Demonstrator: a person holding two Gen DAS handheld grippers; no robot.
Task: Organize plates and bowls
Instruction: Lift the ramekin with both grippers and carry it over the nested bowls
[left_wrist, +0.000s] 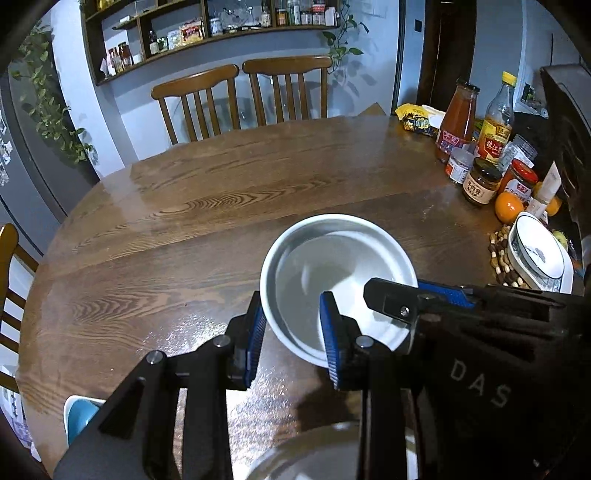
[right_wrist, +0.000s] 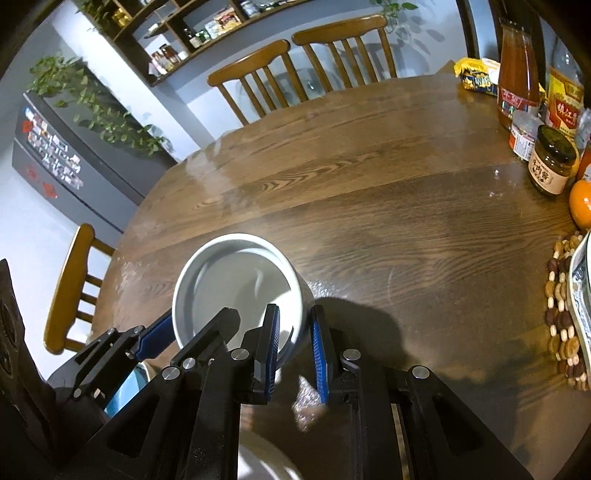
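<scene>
The 2 grippers, left gripper (left_wrist: 293, 334) and right gripper (right_wrist: 295, 354), each clamp the white bowl (left_wrist: 338, 280) rim, at 7 and 4 o'clock, above the table (left_wrist: 229, 206).

White bowl (right_wrist: 236, 291) held above wooden table (right_wrist: 369, 192); right gripper (right_wrist: 295, 347) clamps its near-right rim, left gripper (right_wrist: 188, 332) grips the left rim. Jars, bottles, orange (right_wrist: 581, 206) at far right.
</scene>
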